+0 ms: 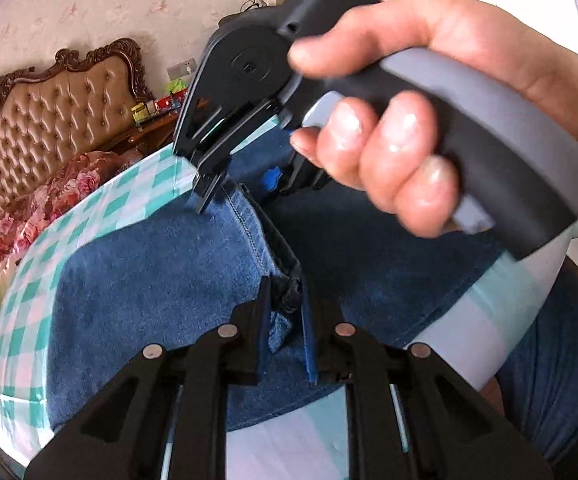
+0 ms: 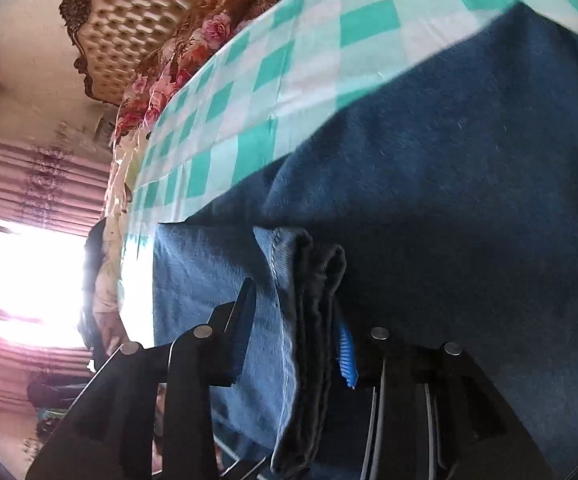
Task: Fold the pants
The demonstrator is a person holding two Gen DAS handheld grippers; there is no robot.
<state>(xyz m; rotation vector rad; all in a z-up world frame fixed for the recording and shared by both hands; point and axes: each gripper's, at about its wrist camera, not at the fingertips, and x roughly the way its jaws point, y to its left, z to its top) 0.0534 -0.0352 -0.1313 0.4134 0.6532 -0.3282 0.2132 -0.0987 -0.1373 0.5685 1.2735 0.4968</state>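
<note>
- Left wrist view: the left gripper point(image 1: 285, 312) is clamped on a dark hem edge of the pants point(image 1: 149, 280), with a bunched fold of denim pinched between its nearly closed fingers.
- The pants spread ahead of and to both sides of this claw, lying on a table covered by a green-and-white checked cloth point(image 1: 101, 208); lighter denim lies to its left, darker denim to its right.
- Ahead of and above this claw, the person's hand point(image 1: 429, 120) grips the handle of the right gripper point(image 1: 209, 200), whose narrow tips meet the far edge of the lighter denim.
- Beyond the table, far ahead to the left, stand a tufted headboard point(image 1: 61, 104) and a floral bedspread point(image 1: 49, 204).
- Right wrist view: the right gripper point(image 2: 293, 320) is closed on a thick folded edge of the pants point(image 2: 469, 180), with several layers filling the gap between its fingers.
- Dark denim extends ahead and to the right of this claw; the checked cloth point(image 2: 289, 60) shows further ahead.
- A bright window point(image 2: 25, 276) with pink curtains lies far to its left.
</note>
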